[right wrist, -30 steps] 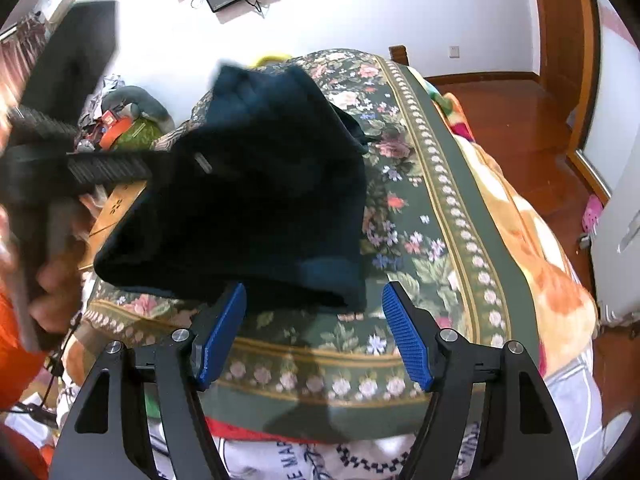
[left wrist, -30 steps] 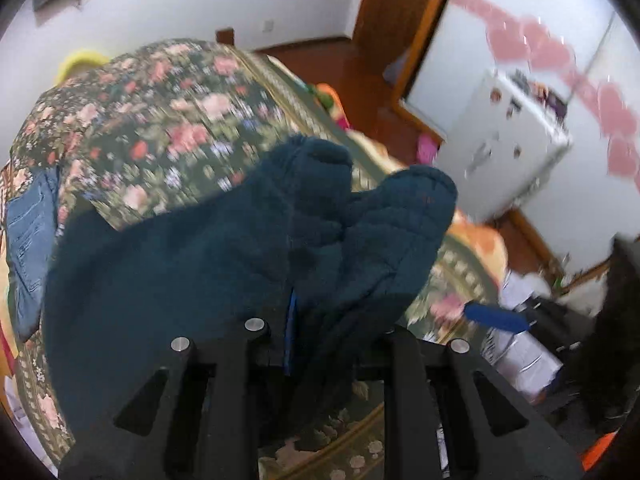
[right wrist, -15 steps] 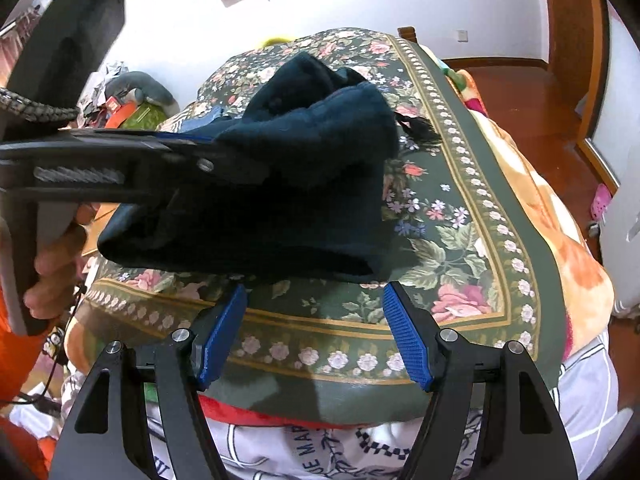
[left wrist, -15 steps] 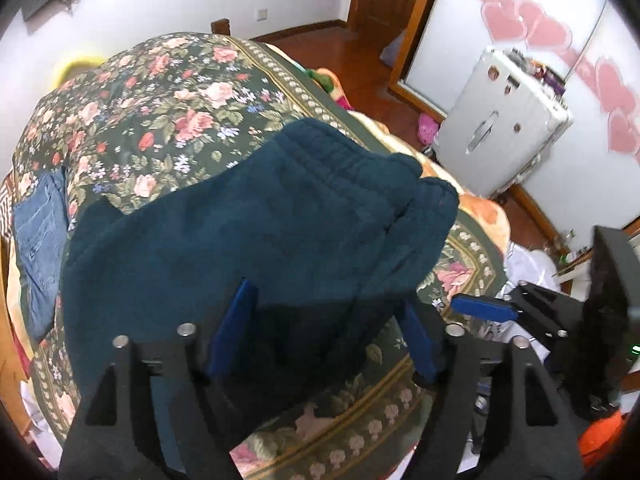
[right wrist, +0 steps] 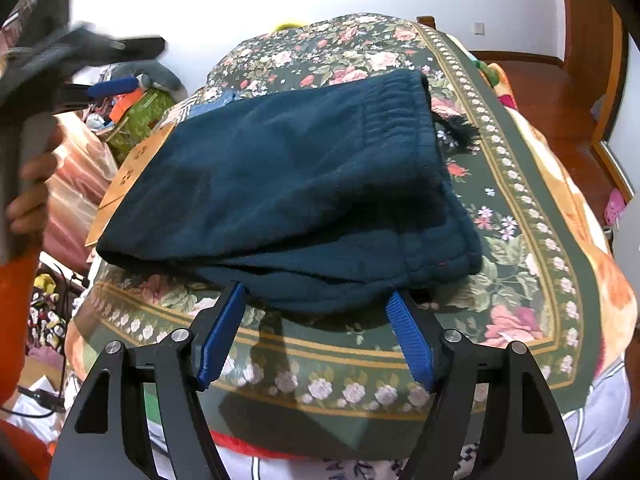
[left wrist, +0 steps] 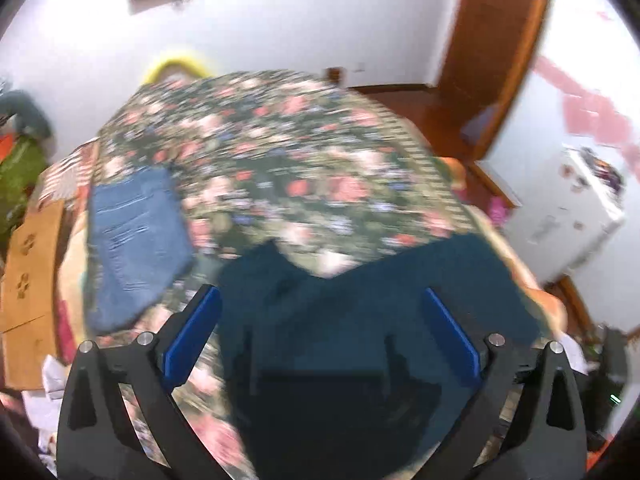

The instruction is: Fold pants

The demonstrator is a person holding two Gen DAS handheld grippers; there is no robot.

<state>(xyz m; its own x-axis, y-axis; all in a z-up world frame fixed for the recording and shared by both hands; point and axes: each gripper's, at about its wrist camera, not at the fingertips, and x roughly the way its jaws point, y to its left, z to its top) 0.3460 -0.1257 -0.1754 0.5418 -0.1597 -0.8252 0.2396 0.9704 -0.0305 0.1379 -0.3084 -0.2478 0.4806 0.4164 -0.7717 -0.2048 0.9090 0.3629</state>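
Observation:
The dark teal pants [right wrist: 288,188] lie folded in a thick stack on the floral bedspread [right wrist: 516,248], elastic waistband to the right. My right gripper [right wrist: 316,304] is open and empty, its blue pads at the stack's near edge. In the blurred left wrist view the pants [left wrist: 360,320] lie below my left gripper [left wrist: 320,300], which is open and empty above them. The left gripper also shows in the right wrist view [right wrist: 120,46], raised at the upper left in a hand.
Folded blue jeans [left wrist: 136,236] lie on the bed to the left of the pants. A cardboard box [left wrist: 28,276] and clutter stand beside the bed's left side. A white suitcase [left wrist: 568,216] stands on the floor to the right. A black drawstring tassel [right wrist: 460,132] pokes out at the waistband.
My left gripper opened, let go of the pants and swung up and away. The pants dropped flat onto the bed as a folded stack. My right gripper stayed open near the front edge.

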